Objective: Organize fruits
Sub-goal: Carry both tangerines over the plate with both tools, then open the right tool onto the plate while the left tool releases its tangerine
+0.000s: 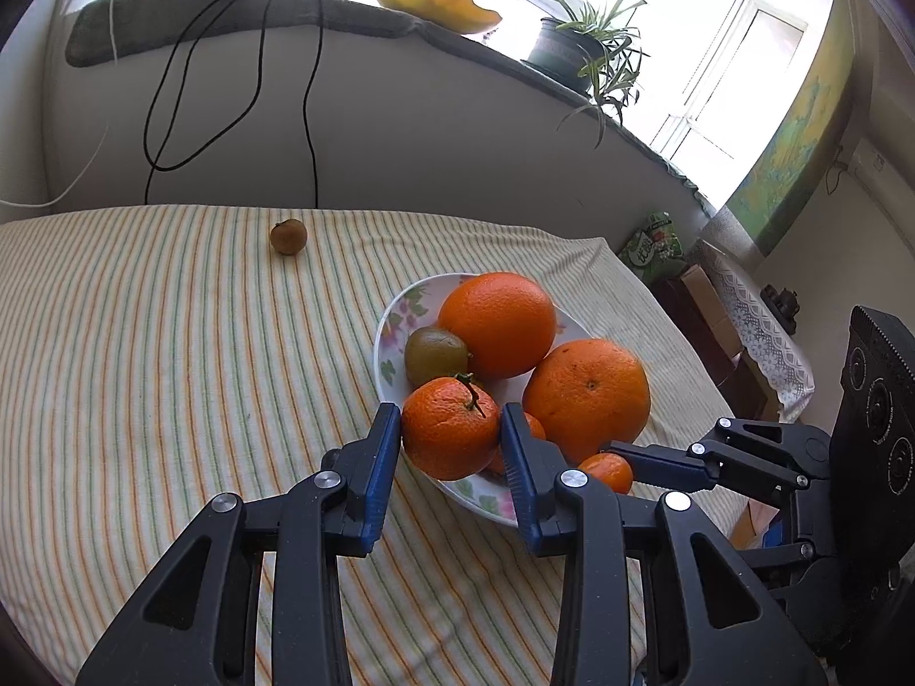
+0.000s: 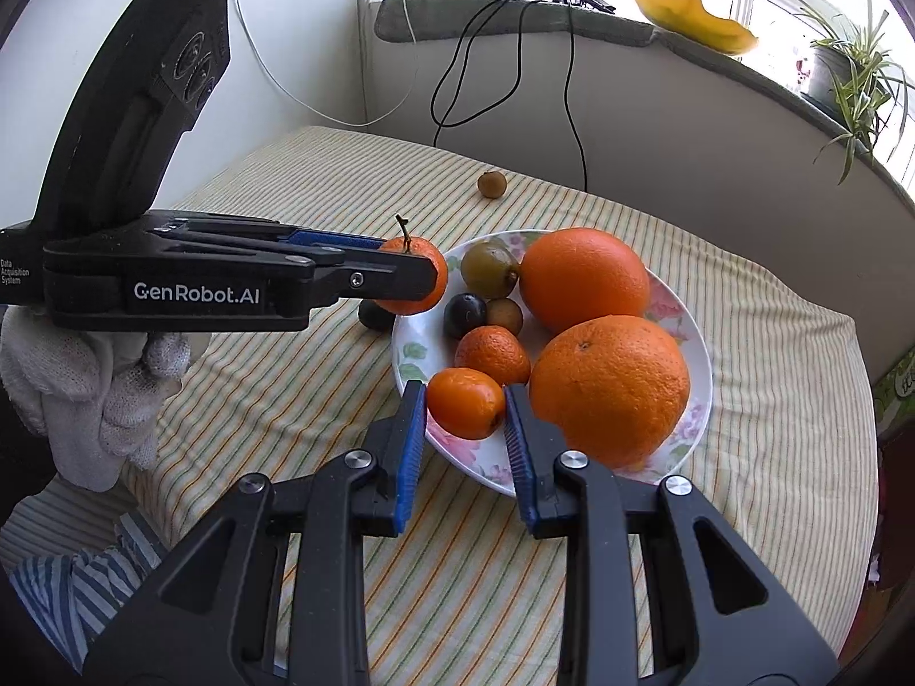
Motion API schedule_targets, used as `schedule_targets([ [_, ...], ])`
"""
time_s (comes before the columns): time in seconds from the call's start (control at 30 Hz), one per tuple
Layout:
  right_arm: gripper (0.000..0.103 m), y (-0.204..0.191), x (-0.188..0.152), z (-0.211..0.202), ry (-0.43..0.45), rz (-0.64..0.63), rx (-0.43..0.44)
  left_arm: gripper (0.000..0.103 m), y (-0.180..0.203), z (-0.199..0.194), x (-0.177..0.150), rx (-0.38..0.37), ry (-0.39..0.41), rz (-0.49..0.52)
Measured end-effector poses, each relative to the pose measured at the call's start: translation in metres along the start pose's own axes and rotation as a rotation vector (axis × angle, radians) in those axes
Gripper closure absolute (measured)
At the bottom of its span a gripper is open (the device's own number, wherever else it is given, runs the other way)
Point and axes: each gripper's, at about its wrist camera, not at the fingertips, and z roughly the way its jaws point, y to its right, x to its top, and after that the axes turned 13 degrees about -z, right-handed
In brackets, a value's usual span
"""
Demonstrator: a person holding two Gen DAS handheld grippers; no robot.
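Floral plate; oranges, kiwi, plum

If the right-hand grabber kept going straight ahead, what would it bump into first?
The right gripper is already shut on a small orange fruit. Pushed on, that fruit would probably meet the rough little mandarin just beyond it on the plate, though depth is unclear.

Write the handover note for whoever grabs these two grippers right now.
Left gripper: shut on the stemmed mandarin, at the plate's near-left rim.
Right gripper: shut on a small smooth orange fruit over the plate.
On the plate: two big oranges, a green fruit, a dark plum, a small mandarin.
Left: a small brown fruit lies alone on the striped cloth, and a dark fruit beside the plate.
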Motion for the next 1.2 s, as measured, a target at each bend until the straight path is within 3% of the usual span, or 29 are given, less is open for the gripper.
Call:
schedule_targets([
  [0.67, 0.074, -0.001, 0.000, 0.007, -0.012, -0.028, -0.030, 0.068, 0.020, 0.015, -0.005, 0.015, -0.023, 0.056],
  [0.7, 0.073, -0.001, 0.000, 0.007, -0.013, -0.028, -0.032, 0.066, 0.021, 0.015, -0.005, 0.018, -0.023, 0.055],
  [0.83, 0.055, 0.000, 0.000, 0.005, -0.002, -0.026, -0.041, 0.055, 0.021, 0.014, -0.004, 0.016, -0.015, 0.052],
  [1.2, 0.054, -0.002, 0.002, -0.001, 0.016, -0.040, -0.043, 0.055, 0.021, 0.004, -0.003, 0.023, 0.007, 0.056],
])
